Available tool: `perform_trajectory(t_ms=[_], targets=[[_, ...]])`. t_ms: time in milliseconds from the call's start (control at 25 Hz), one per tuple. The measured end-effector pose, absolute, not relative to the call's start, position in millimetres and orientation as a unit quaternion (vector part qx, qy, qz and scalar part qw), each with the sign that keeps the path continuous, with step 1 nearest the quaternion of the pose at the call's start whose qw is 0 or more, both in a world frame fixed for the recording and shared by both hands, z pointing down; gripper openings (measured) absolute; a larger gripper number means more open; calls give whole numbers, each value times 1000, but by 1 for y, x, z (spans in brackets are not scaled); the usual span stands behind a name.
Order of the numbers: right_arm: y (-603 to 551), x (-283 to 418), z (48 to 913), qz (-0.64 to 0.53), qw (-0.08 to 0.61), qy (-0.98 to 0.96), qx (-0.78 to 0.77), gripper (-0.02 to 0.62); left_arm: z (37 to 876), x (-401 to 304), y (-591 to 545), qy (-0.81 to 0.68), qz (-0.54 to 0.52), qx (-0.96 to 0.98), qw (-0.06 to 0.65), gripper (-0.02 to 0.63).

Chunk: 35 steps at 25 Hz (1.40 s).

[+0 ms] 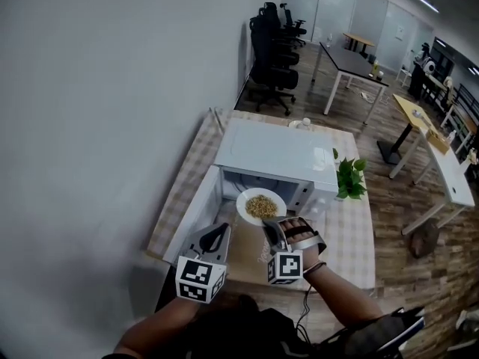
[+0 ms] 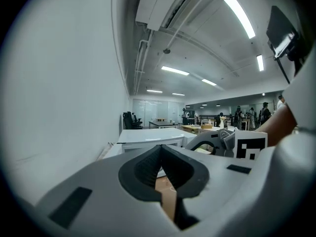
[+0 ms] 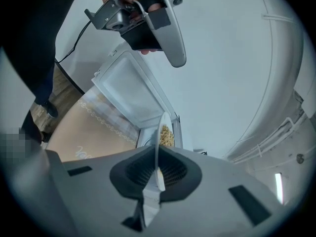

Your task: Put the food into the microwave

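Observation:
A white microwave (image 1: 277,152) stands on a checked tablecloth, its door (image 1: 196,212) swung open to the left. My right gripper (image 1: 271,232) is shut on the near rim of a white plate (image 1: 260,206) of brownish food, held level right in front of the open cavity. In the right gripper view the plate (image 3: 160,142) shows edge-on between the jaws of the right gripper (image 3: 159,174), with the food (image 3: 166,136) beyond and the door (image 3: 131,90) to the left. My left gripper (image 1: 219,234) hangs beside the door, shut and empty; its tip (image 2: 160,149) points at the microwave (image 2: 148,137).
A brown mat (image 1: 243,256) lies in front of the microwave. A potted green plant (image 1: 350,176) stands at the microwave's right and a small bottle (image 1: 304,123) behind it. The wall runs close on the left. Office chairs (image 1: 271,58) and desks (image 1: 352,62) stand farther back.

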State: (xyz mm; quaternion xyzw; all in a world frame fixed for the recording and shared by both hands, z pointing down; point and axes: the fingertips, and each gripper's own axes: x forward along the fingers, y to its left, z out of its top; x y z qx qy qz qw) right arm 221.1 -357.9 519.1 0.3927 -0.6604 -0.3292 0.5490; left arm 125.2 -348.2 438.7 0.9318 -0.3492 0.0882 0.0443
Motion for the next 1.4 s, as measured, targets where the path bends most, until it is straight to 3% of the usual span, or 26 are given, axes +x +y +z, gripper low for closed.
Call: perform_trajectory(t_ms=[520,1400], targets=[[-403,244,572,-321,536,-690,367,18,489,141,-368,-365,116,917,114,9],[-492,263,677,-270,575,-688,351,18,535,149,-367,-406,153,890,137,9]])
